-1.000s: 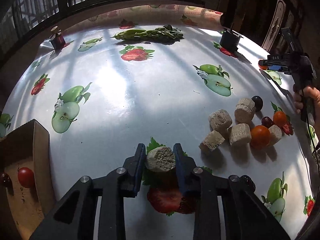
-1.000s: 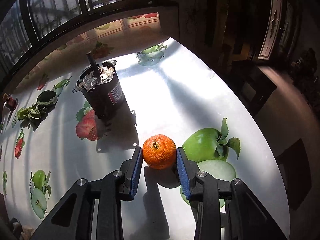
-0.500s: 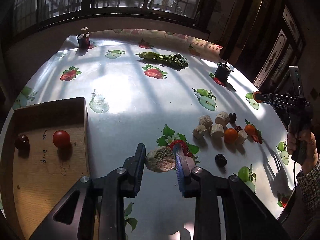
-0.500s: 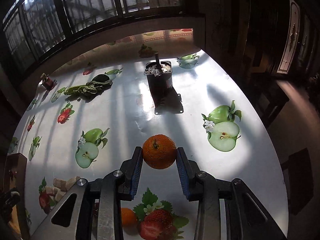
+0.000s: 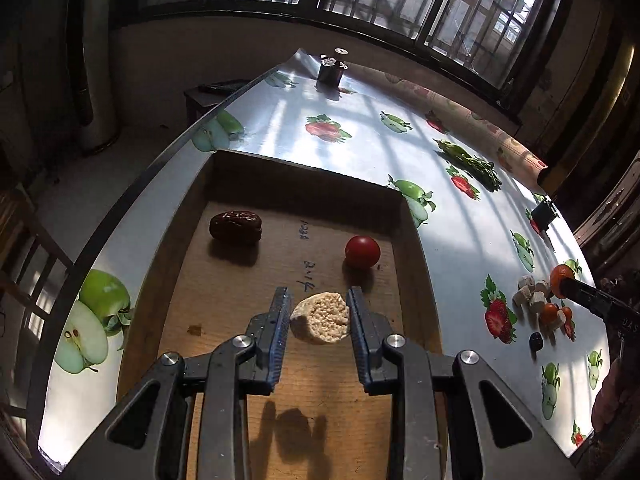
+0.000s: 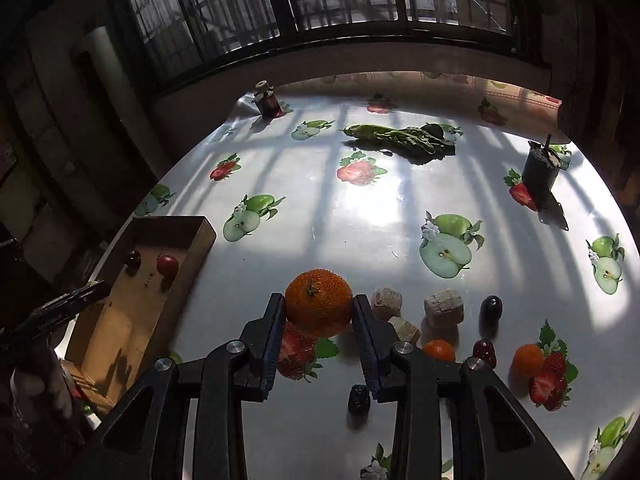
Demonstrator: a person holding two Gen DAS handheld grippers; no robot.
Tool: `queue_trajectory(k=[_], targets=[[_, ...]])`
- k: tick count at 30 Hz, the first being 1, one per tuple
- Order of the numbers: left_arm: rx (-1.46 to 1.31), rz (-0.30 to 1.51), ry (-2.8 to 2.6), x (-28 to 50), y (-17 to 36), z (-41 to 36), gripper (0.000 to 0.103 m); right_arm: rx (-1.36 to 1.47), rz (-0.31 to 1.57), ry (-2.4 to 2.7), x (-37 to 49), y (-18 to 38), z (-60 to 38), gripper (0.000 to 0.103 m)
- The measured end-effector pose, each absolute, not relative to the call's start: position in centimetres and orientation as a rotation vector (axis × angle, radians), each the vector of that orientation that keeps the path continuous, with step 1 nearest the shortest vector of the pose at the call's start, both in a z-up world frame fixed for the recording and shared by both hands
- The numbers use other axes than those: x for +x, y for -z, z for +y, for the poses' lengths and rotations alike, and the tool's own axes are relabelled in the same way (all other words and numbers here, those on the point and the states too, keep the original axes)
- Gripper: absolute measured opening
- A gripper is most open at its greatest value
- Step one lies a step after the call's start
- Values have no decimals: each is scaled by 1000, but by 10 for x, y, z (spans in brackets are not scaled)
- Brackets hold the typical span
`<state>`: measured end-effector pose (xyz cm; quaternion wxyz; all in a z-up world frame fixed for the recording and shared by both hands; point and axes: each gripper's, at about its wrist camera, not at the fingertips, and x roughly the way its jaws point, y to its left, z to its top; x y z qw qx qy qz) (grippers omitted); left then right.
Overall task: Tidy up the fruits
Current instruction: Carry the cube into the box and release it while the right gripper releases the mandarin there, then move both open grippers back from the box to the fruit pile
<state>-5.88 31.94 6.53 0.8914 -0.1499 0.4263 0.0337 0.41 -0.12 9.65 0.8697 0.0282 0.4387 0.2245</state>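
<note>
My left gripper (image 5: 319,316) is shut on a beige spongy chunk (image 5: 321,319) and holds it above the floor of the cardboard tray (image 5: 412,248). In the tray lie a red date (image 5: 235,227) and a cherry tomato (image 5: 362,252). My right gripper (image 6: 319,312) is shut on an orange (image 6: 319,304), held above the table near the fruit pile. The pile shows beige chunks (image 6: 443,308), a dark grape (image 6: 491,309), small oranges (image 6: 439,350) and a blackberry (image 6: 359,399). The tray (image 6: 200,240) lies at the left in the right wrist view.
A bunch of green leaves (image 6: 400,138) lies at the back of the fruit-print table. A black can (image 6: 541,168) stands at the right, a small jar (image 6: 267,100) at the back left. The table edge (image 5: 132,196) runs just left of the tray.
My left gripper has carried the beige chunk from the table's middle to above the tray. My right gripper has lifted the orange and brought it back over the fruit pile.
</note>
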Motion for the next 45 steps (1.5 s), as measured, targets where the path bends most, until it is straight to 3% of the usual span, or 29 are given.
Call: queue_trajectory(k=[11,23,29,31,33,37,39,45], targets=[[-317,1006,-190,-29,-38,368,28,-59,988,-714,-10,-61,159,37],[-306,1047,-221,-1,-22,372,29,-178,1014,-678,15,-26,210,37],[-333,1025,-197,-1,-25,372,47,-202,996,-681,14,-24,214,39],[-351,1014,-191,-4,-28,372,48,-188,988,-684,13,-26,212,43],[-365,995,-181,-11,-36,370,48,-163,966,-689,12,-32,207,54],[-363,922,-163,-33,-64,362,52,-98,927,-688,10,-50,188,58],[-358,868,-161,-49,-81,354,64,-61,910,-683,4,-60,170,59],[-335,738,-130,-98,-115,311,82,36,890,-629,-22,-75,101,64]])
